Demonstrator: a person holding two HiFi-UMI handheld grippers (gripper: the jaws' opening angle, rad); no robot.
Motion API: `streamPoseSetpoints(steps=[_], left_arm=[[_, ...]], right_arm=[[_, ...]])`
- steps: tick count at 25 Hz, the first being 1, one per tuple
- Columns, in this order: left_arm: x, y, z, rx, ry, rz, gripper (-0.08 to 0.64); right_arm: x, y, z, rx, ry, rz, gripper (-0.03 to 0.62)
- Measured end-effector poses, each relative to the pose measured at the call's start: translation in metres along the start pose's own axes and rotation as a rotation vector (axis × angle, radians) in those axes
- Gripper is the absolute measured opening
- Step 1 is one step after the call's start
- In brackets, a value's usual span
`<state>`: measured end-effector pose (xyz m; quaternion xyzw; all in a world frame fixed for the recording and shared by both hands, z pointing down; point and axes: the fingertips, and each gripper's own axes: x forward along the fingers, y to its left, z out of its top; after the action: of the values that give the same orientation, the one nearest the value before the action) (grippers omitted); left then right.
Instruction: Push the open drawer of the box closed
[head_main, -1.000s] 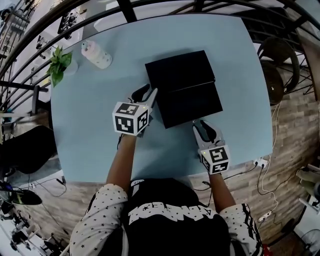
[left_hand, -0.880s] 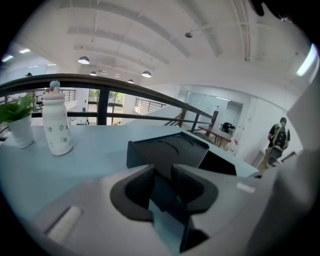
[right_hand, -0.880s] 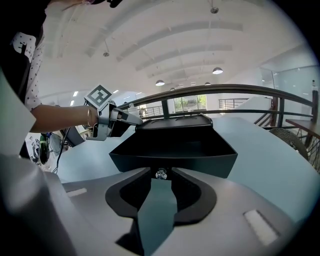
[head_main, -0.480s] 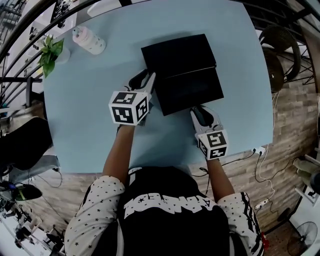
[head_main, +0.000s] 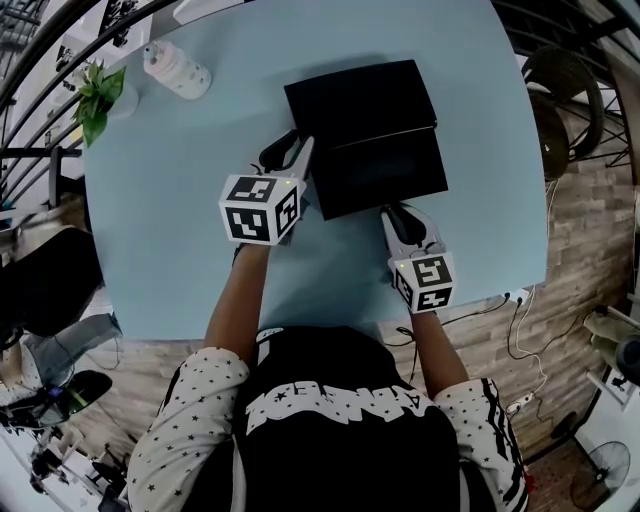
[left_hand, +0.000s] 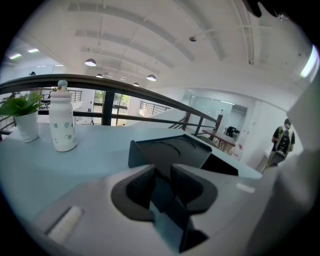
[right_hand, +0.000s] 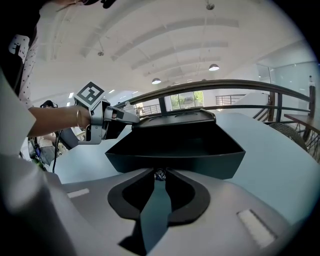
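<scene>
A black box (head_main: 360, 105) lies on the pale blue table (head_main: 200, 260), and its drawer (head_main: 385, 180) stands pulled out toward me. My right gripper (head_main: 398, 215) is at the drawer's front wall (right_hand: 175, 161). In the right gripper view its jaws (right_hand: 159, 175) are closing, the tips almost meeting, with nothing between them. My left gripper (head_main: 292, 160) is at the box's left side, jaws a little apart and empty. The left gripper view shows the box corner (left_hand: 167, 150) just past the left gripper (left_hand: 162, 177).
A white bottle (head_main: 178, 70) and a small potted plant (head_main: 98, 100) stand at the table's far left corner. A dark railing curves round the table's far side. A chair (head_main: 560, 110) stands to the right, and cables lie on the brick floor (head_main: 520, 330).
My right gripper's tips have edged up to the drawer's front wall. The left gripper stays at the box's left side. The drawer stands out about as far as before.
</scene>
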<state>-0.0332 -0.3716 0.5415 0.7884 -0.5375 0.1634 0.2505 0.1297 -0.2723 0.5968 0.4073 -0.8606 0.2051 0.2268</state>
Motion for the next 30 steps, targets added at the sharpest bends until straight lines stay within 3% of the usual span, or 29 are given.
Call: streamPoseSetpoints(steps=[6, 30], left_arm=[[0.001, 0.000, 0.000, 0.032, 0.014, -0.011, 0.000], [0.000, 0.001, -0.001, 0.043, 0.028, 0.010, 0.000]], right_arm=[[0.003, -0.001, 0.002, 0.000, 0.004, -0.008, 0.071], [0.022, -0.003, 0.024, -0.031, -0.001, -0.006, 0.071]])
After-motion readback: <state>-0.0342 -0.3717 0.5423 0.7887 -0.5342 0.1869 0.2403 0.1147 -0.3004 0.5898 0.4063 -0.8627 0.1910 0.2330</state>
